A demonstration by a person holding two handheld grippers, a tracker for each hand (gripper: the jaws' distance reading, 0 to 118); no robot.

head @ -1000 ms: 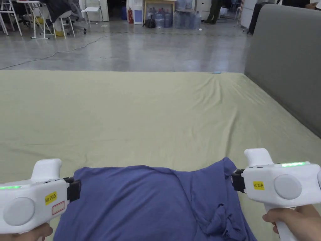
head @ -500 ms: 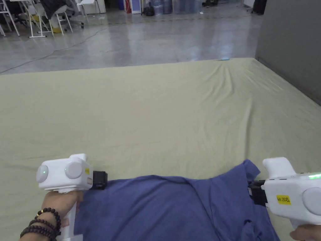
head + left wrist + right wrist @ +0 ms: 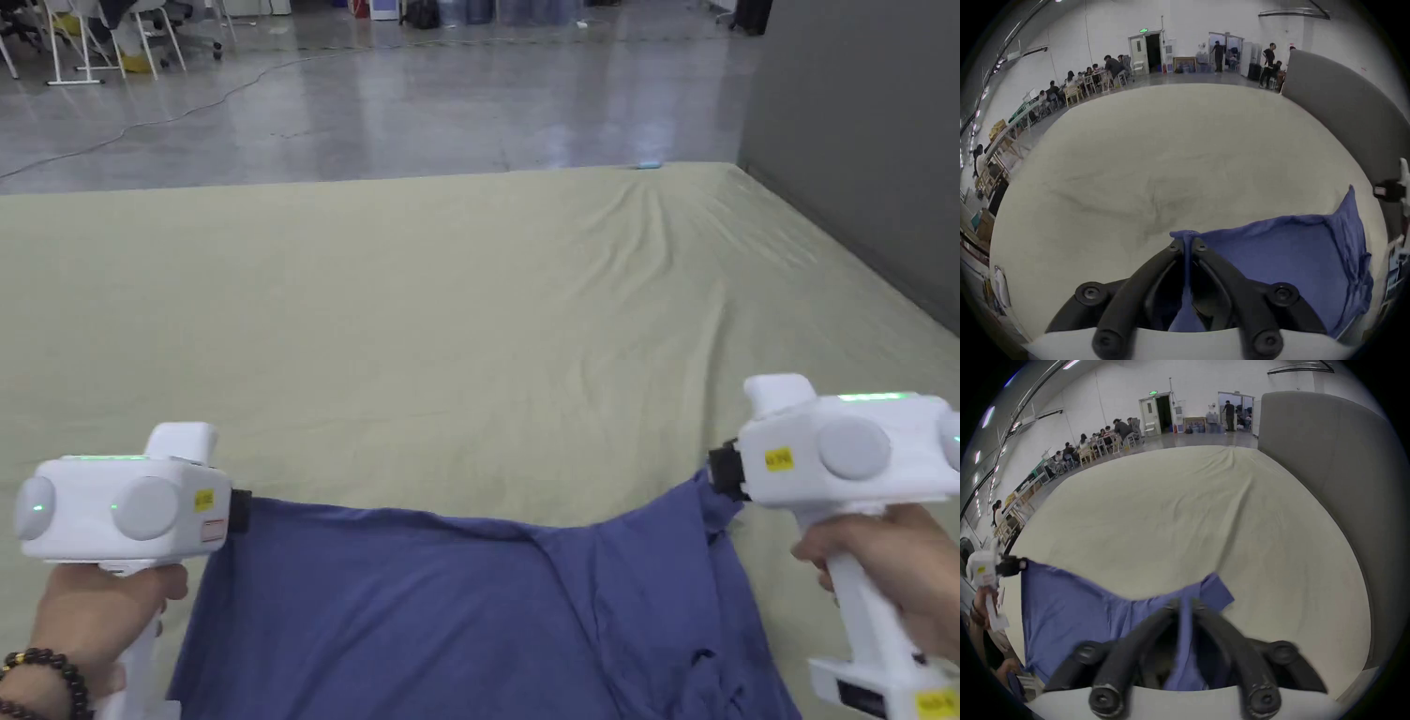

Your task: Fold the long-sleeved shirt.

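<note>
blue long-sleeved shirt (image 3: 450,609) hangs spread at the near edge of the green-sheeted bed (image 3: 422,328). left gripper (image 3: 1187,246) is clamped on its left top corner, right gripper (image 3: 1185,603) on its right. beyond the far edge, grey floor (image 3: 394,103).

Soft matt blue cloth shirt (image 3: 450,609) over a matt, creased olive sheet (image 3: 422,328); smooth white plastic grippers; glossy floor (image 3: 422,103).

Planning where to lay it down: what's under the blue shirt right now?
The shirt hangs between the left tool and right tool, both clamped on its top edge. Beyond it lies the green sheet; whatever lies directly under the cloth is hidden.
</note>
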